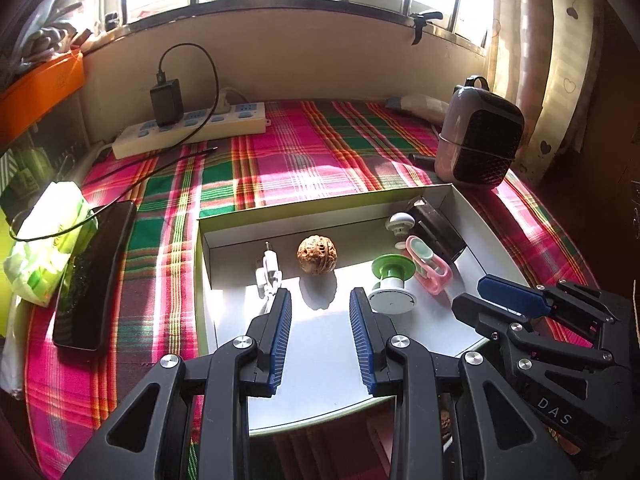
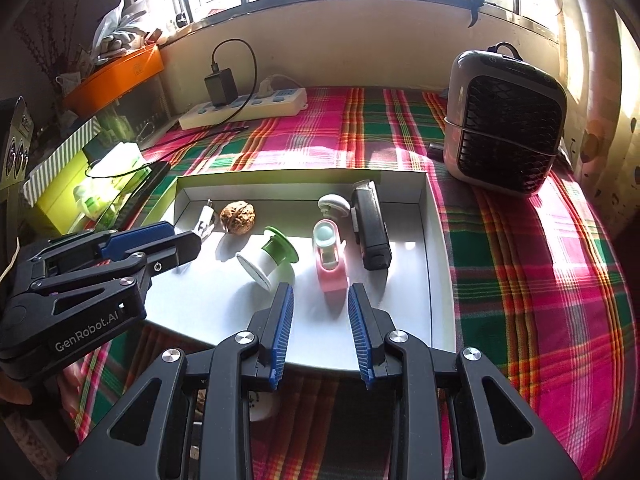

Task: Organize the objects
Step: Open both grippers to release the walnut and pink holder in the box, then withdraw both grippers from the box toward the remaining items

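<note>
A shallow white box (image 1: 452,200) (image 2: 436,248) sits on the plaid cloth. In it lie a white cable adapter (image 1: 269,270) (image 2: 205,216), a walnut (image 1: 317,255) (image 2: 237,217), a green-and-white spool (image 1: 392,282) (image 2: 269,258), a pink clip (image 1: 428,264) (image 2: 330,260), a small white knob (image 1: 401,224) (image 2: 333,205) and a black rectangular device (image 1: 438,232) (image 2: 372,230). My left gripper (image 1: 320,300) (image 2: 182,240) is open and empty above the box floor, just short of the walnut. My right gripper (image 2: 320,296) (image 1: 476,292) is open and empty, just short of the pink clip.
A power strip (image 1: 188,128) (image 2: 244,106) with a black charger stands at the back. A dark phone (image 1: 94,276) and a tissue pack (image 1: 48,244) lie at the left. A small fan heater (image 1: 480,138) (image 2: 504,120) stands at the right. An orange box (image 2: 116,78) sits by the window.
</note>
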`<state>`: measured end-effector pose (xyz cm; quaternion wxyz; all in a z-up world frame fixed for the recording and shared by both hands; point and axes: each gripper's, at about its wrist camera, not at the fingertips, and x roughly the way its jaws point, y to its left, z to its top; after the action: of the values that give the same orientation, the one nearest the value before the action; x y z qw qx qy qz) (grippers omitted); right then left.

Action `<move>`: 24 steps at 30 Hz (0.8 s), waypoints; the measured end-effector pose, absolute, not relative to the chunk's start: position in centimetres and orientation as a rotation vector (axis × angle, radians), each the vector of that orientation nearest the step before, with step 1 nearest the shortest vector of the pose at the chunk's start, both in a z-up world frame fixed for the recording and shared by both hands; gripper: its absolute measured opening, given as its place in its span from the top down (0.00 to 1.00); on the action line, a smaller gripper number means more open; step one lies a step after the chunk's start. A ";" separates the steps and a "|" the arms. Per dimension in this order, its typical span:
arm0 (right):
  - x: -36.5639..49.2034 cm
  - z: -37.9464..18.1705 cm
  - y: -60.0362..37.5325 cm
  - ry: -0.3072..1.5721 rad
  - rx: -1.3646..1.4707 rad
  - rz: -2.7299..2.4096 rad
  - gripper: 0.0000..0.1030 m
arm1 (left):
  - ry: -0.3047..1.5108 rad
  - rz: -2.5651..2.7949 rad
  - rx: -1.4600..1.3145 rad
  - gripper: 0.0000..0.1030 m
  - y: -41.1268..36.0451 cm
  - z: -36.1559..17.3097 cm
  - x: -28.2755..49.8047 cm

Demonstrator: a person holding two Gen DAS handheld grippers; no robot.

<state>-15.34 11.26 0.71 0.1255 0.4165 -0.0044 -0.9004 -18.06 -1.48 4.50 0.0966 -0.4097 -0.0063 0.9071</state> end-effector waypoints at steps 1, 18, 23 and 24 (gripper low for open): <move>-15.1 0.8 11.2 -0.016 1.210 -2.624 0.71 | -0.021 2.688 -1.210 0.73 -1.5 4.6 -17.7; -11.0 1.5 10.9 -0.027 1.161 -2.639 0.68 | -0.095 2.706 -1.186 0.73 -2.3 4.4 -12.9; -9.5 1.6 10.8 -0.020 1.141 -2.628 0.65 | -0.138 2.715 -1.165 0.73 -3.0 4.5 -11.5; -9.2 1.6 10.8 -0.021 1.139 -2.624 0.64 | -0.146 2.714 -1.163 0.73 -3.1 4.4 -11.2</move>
<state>-9.16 10.80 1.61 0.1400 0.3943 -0.0073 -0.9082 -11.24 -3.10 4.41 0.0925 -0.3917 -0.0491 0.9141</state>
